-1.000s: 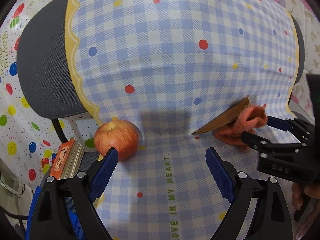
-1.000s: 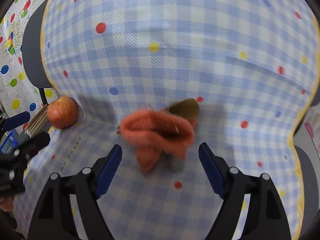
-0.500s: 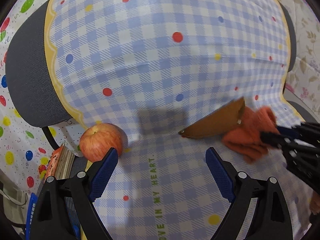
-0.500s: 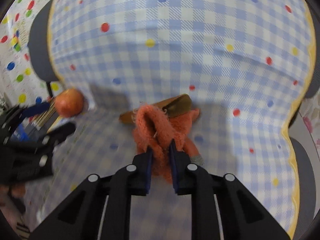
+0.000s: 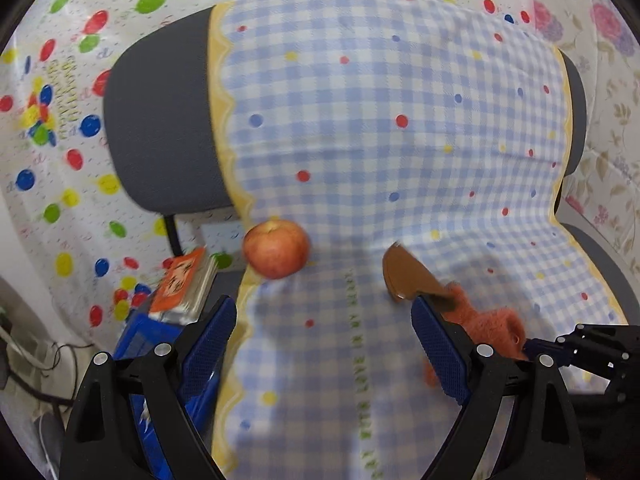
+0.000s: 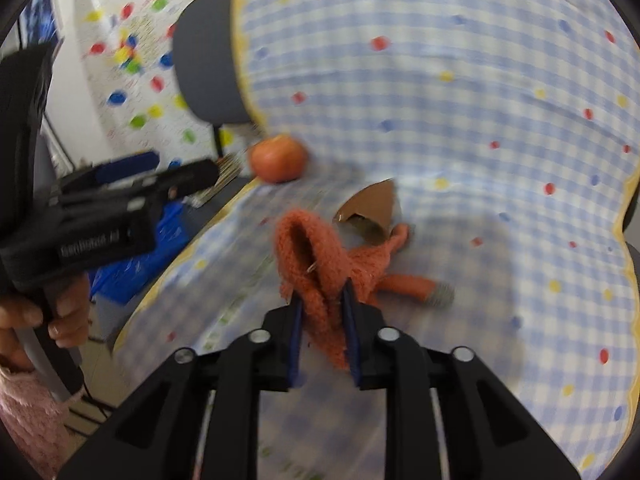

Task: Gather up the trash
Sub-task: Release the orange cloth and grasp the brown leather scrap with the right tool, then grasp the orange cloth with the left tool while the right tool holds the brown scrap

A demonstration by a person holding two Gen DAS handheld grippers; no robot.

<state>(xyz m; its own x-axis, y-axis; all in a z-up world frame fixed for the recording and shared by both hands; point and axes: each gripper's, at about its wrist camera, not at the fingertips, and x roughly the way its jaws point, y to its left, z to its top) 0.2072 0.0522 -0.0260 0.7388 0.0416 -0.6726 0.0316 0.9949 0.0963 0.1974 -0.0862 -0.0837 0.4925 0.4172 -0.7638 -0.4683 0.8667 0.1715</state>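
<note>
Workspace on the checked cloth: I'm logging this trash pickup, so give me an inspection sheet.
Surface: blue checked cloth with coloured dots, yellow scalloped border.
Job's things: orange knitted glove, cuff lifted, fingers trailing on the cloth; brown cardboard scrap beside it.
Clutter: apple near the cloth's edge.
Grippers: right gripper has the glove between its jaws, which are opening; left gripper open, nothing in it.
Cables: dark cables on the floor at left.
Surroundings: grey chair back, balloon-print covering, stack with orange cover.
</note>
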